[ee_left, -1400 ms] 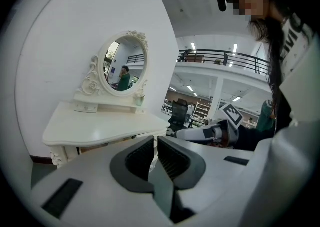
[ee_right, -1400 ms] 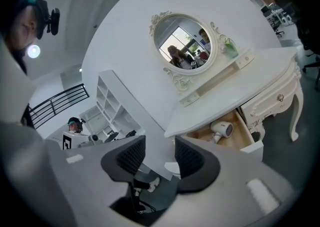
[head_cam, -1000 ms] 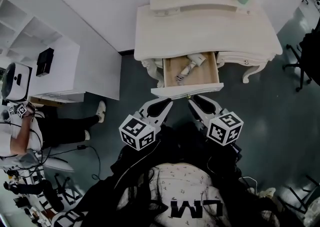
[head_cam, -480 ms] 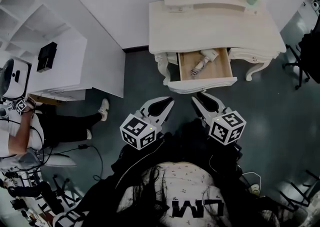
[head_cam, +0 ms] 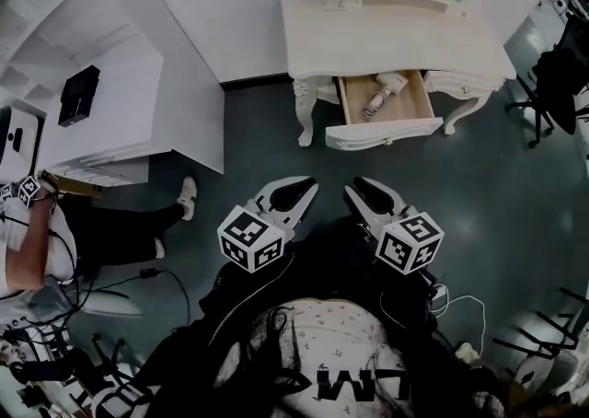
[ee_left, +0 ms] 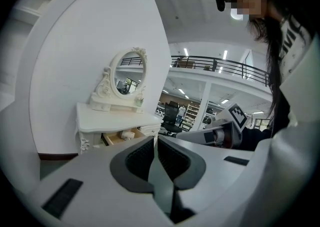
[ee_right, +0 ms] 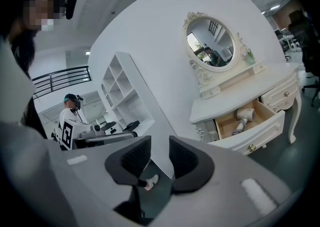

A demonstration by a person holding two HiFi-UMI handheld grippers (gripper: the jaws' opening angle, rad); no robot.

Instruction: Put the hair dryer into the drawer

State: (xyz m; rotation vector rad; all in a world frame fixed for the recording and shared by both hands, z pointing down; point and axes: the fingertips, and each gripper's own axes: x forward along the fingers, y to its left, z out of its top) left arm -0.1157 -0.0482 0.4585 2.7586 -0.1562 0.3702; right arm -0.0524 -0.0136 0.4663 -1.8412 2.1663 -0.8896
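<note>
The white hair dryer (head_cam: 382,94) lies inside the open drawer (head_cam: 382,133) of the cream dresser (head_cam: 396,29). Neither gripper touches it. Both grippers hang over the dark floor, well short of the drawer front. My left gripper (head_cam: 299,188) is shut with nothing in it; in the left gripper view its pads (ee_left: 145,156) nearly meet. My right gripper (head_cam: 357,190) stands slightly open and empty, with a clear gap between its pads (ee_right: 182,158). The right gripper view shows the hair dryer (ee_right: 244,116) in the drawer (ee_right: 250,138) far off to the right.
A white shelf unit (head_cam: 110,103) stands against the wall at the left, and a seated person (head_cam: 37,241) is beside it. A dark office chair (head_cam: 552,75) stands right of the dresser. Cables (head_cam: 456,301) lie on the floor at the lower right.
Both grippers have drawn back from the dresser together, so the open drawer now sits farther away. The hair dryer has stayed in the drawer.
</note>
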